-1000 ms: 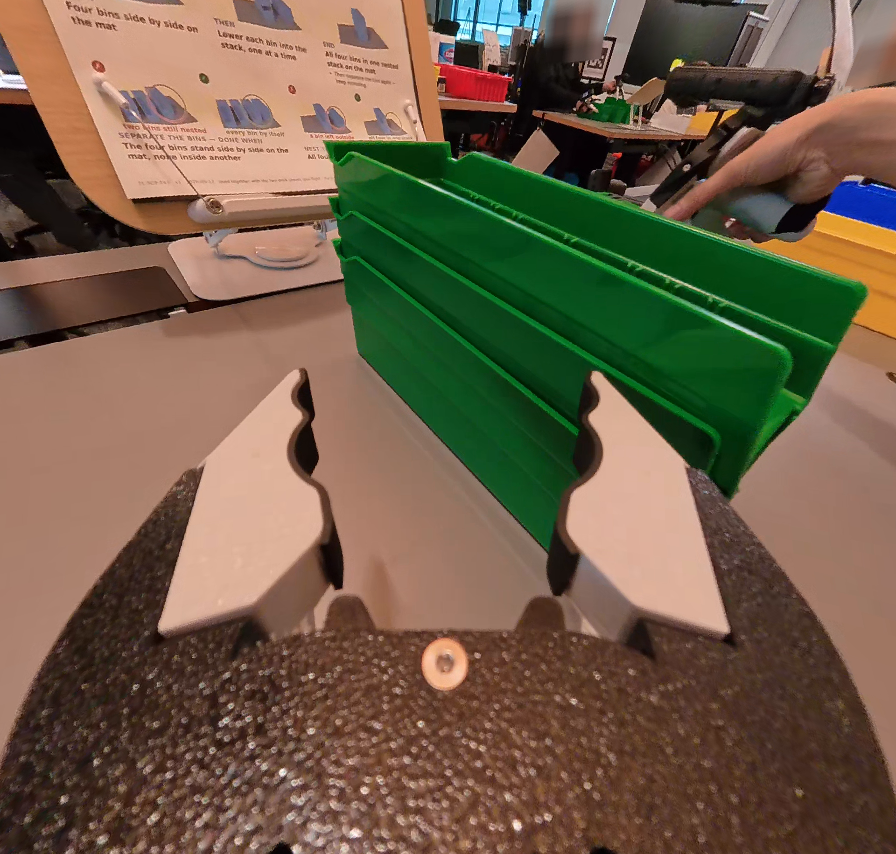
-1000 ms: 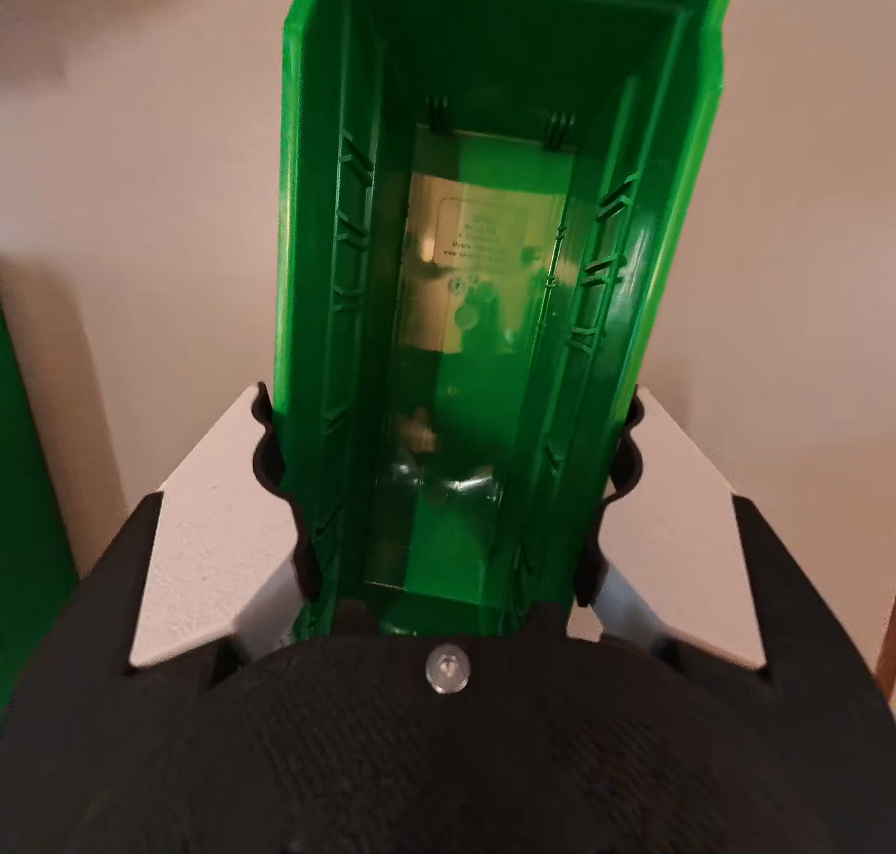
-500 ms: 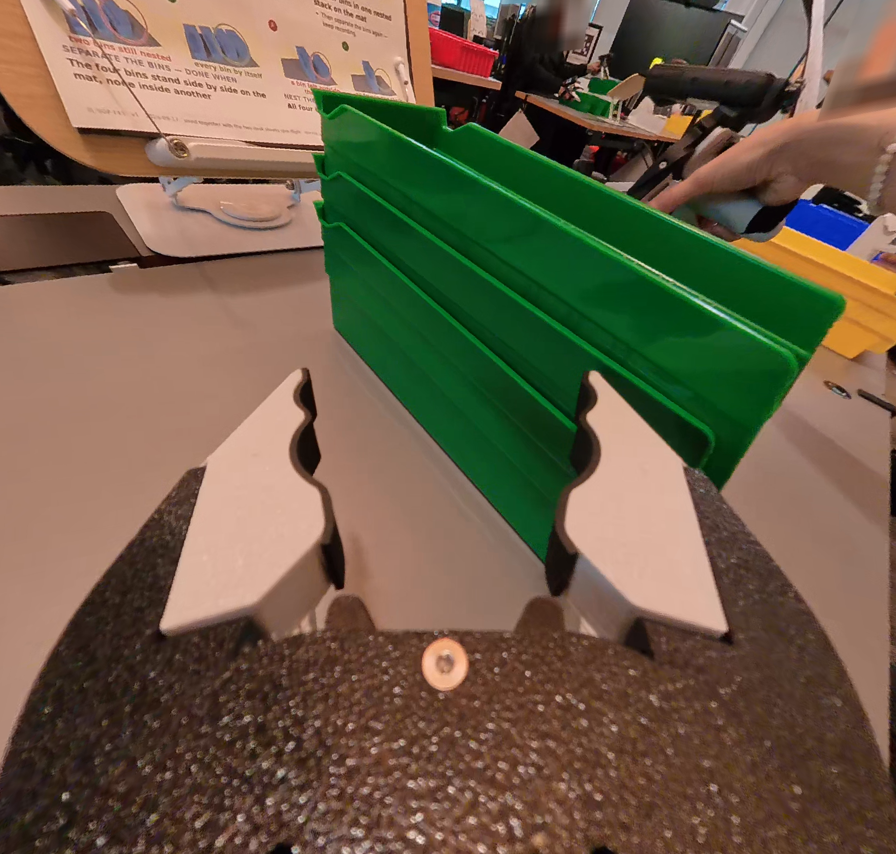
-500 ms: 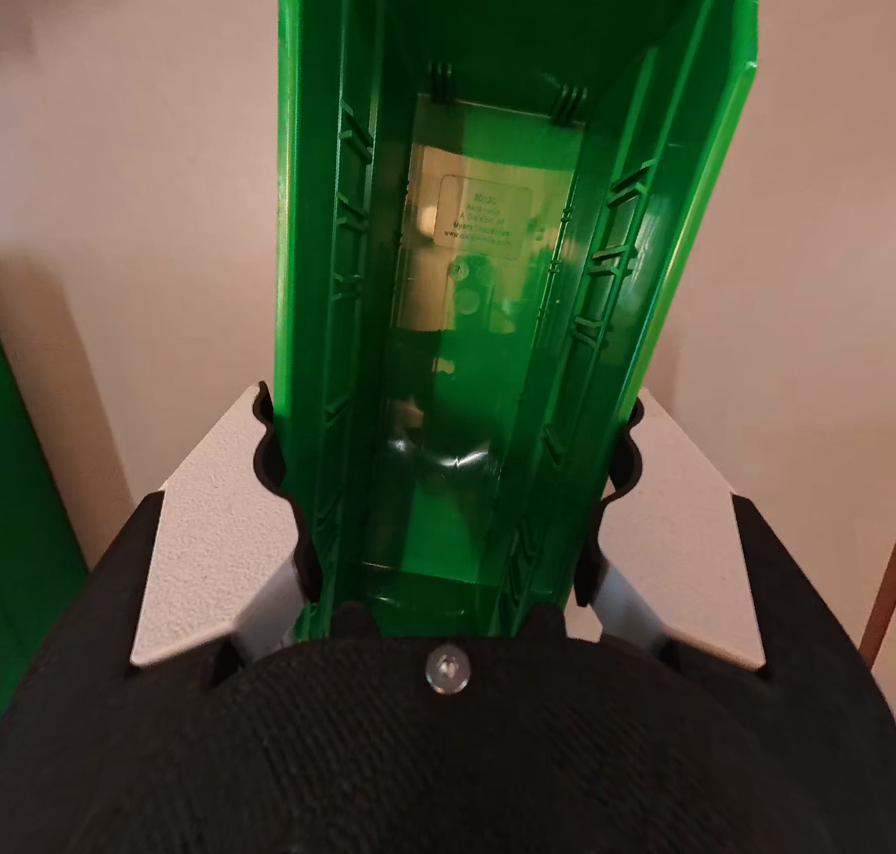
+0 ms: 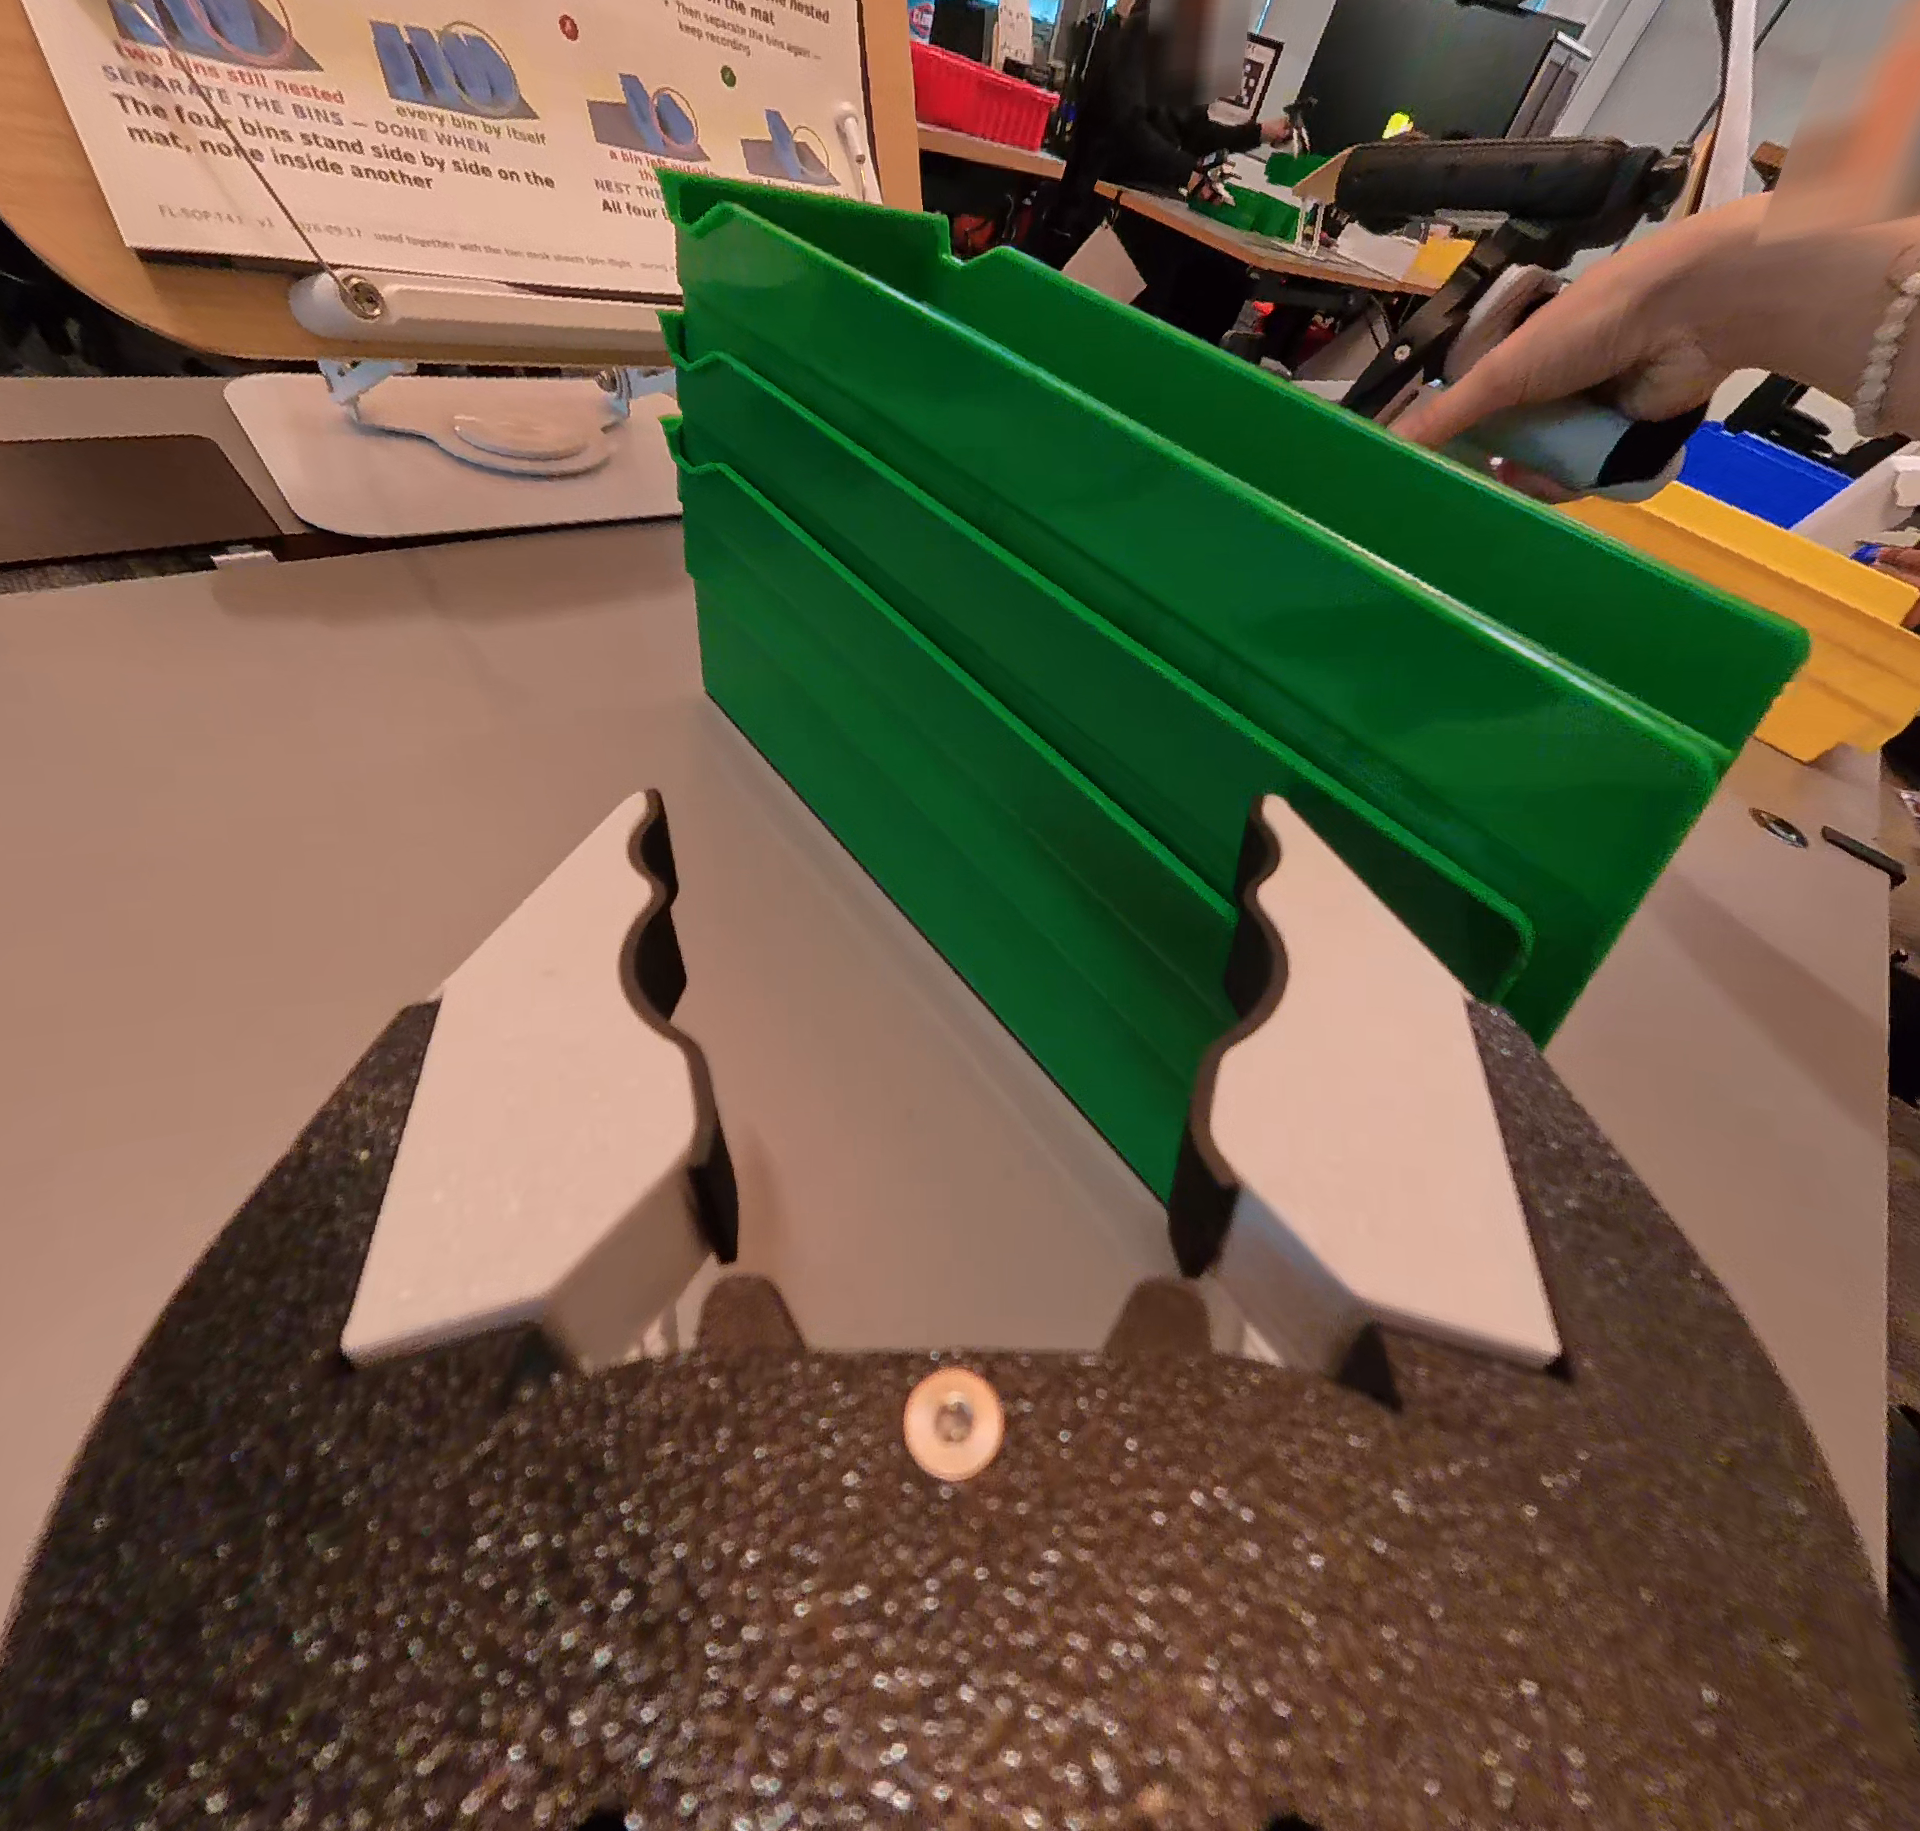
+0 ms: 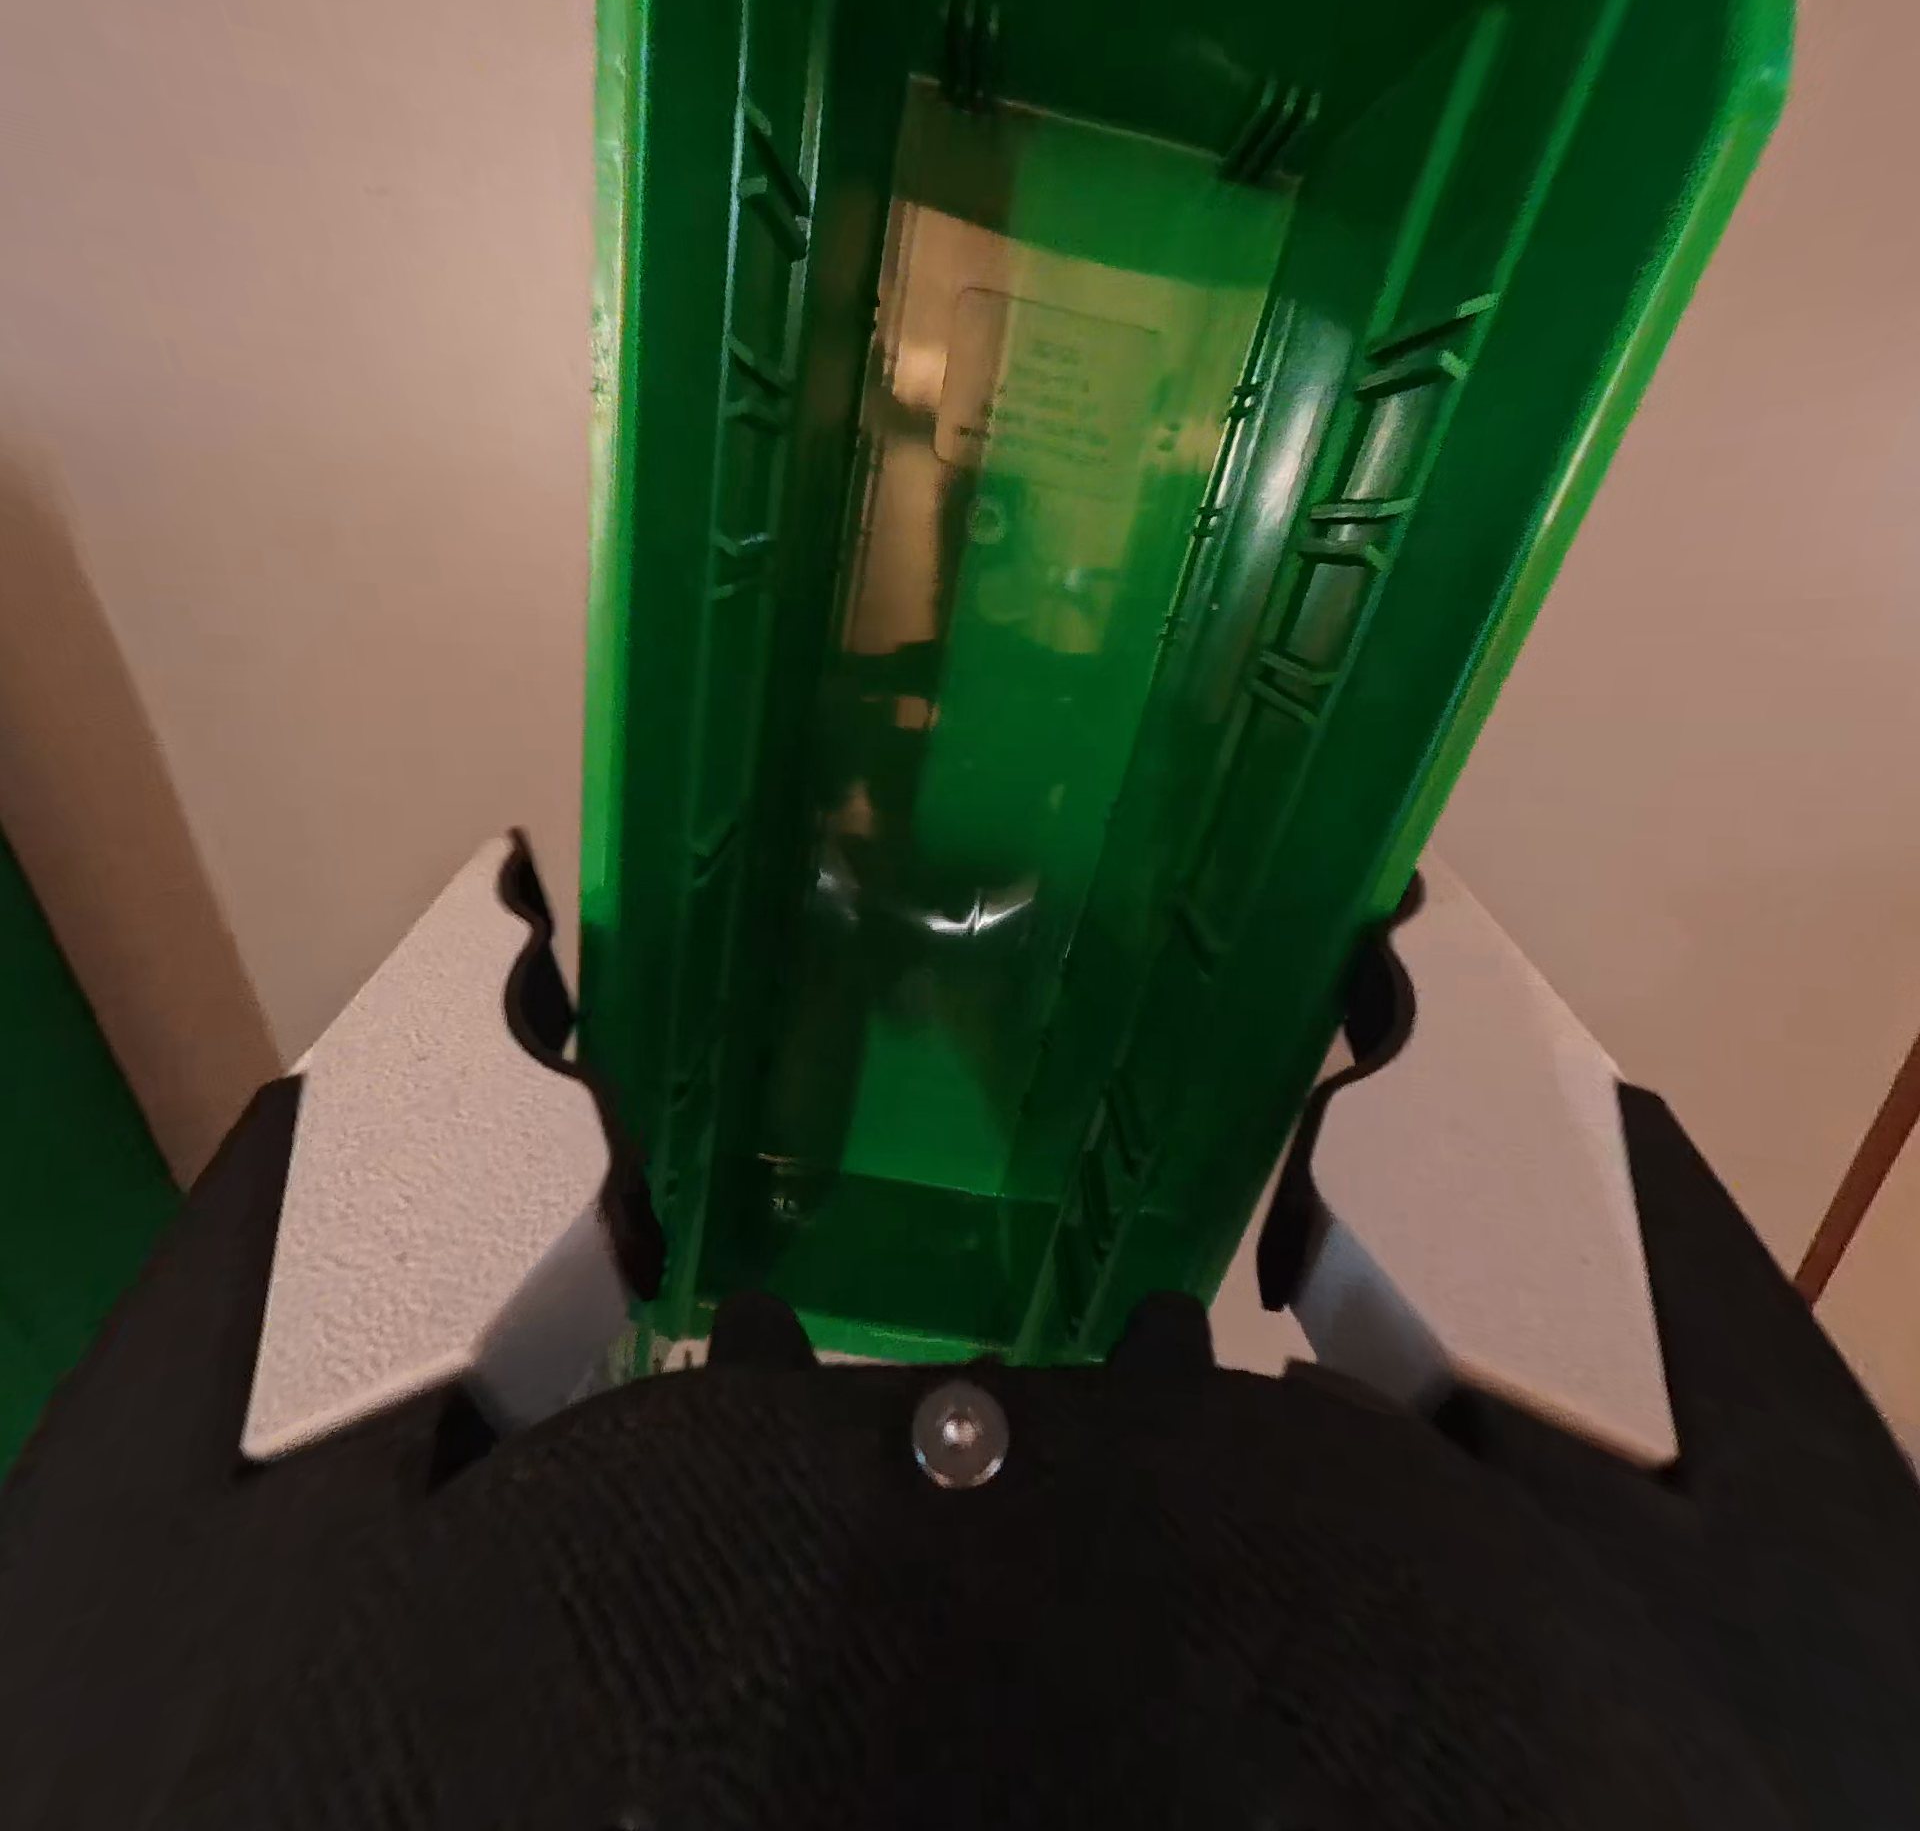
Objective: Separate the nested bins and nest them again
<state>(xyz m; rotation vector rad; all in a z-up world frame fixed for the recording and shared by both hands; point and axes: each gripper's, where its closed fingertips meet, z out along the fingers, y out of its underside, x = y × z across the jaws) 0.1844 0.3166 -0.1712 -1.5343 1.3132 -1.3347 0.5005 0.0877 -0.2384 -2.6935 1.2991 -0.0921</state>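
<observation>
Nested green bins point(image 5: 1195, 576) stand stacked on grey desk point(image 5: 343, 742), rims stepped, top bin empty inside. Left gripper point(image 5: 951, 1033) low at stack's near end, jaws released, nothing between. Right gripper point(image 6: 961, 1085) looks down into top bin point(image 6: 1039, 534), jaws clenched on its side walls. Bare desk left of stack.

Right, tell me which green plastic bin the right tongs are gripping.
The topmost green plastic bin of the nested stack: the right tongs close on its two long walls, its rim stands above the three lower green bins, and the left tongs are open.
</observation>
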